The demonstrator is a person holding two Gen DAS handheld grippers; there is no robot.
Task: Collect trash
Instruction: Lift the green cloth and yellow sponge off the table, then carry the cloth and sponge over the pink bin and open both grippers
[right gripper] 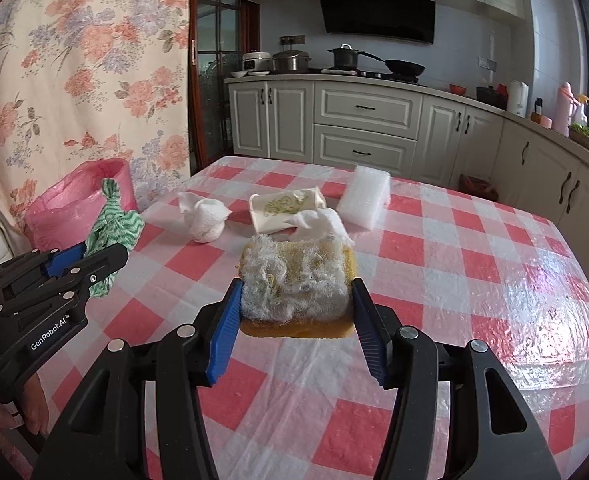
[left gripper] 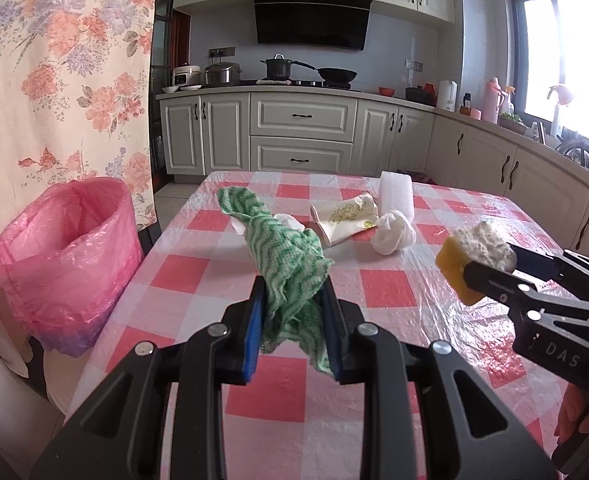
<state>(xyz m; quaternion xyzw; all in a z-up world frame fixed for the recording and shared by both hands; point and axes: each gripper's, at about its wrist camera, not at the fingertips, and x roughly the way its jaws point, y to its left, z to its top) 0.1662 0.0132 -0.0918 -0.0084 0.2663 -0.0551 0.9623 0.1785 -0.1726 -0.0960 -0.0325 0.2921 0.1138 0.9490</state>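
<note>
Left wrist view. Left gripper (left gripper: 292, 300) found closed tight on a green-and-white cloth (left gripper: 284, 252), clamped between the blue pads; cloth crumpled, rising from the pads toward the far side and trailing below them, lifted above the table (left gripper: 198, 276). Right gripper (left gripper: 490, 266) noted at the right edge, partly open and clamped on a worn yellow sponge (left gripper: 472, 256) with a frayed grey-white scouring face, also clear of the tabletop. Bin (left gripper: 70, 256) lined with a pink bag observed left of the table, just beside its edge; contents not discernible. On the far half of the checked cover: flattened paper cup (left gripper: 344, 220), wadded white tissue (left gripper: 392, 232), white foam block (left gripper: 396, 194).

Right wrist view. Right gripper (right gripper: 296, 300) seen half open, pads pressed on both ends of the sponge (right gripper: 296, 280); scouring fibres matted and torn on top, yellow base beneath. Left gripper (right gripper: 102, 258) recorded at the left, shut on the cloth (right gripper: 112, 226), in front of the pink-lined bin (right gripper: 90, 188). Remaining on the table (right gripper: 434, 248), beyond the sponge: tissue wad (right gripper: 204, 216), paper cup (right gripper: 284, 206) with another tissue (right gripper: 320, 222) against it, foam block (right gripper: 364, 196) to the far right.
</note>
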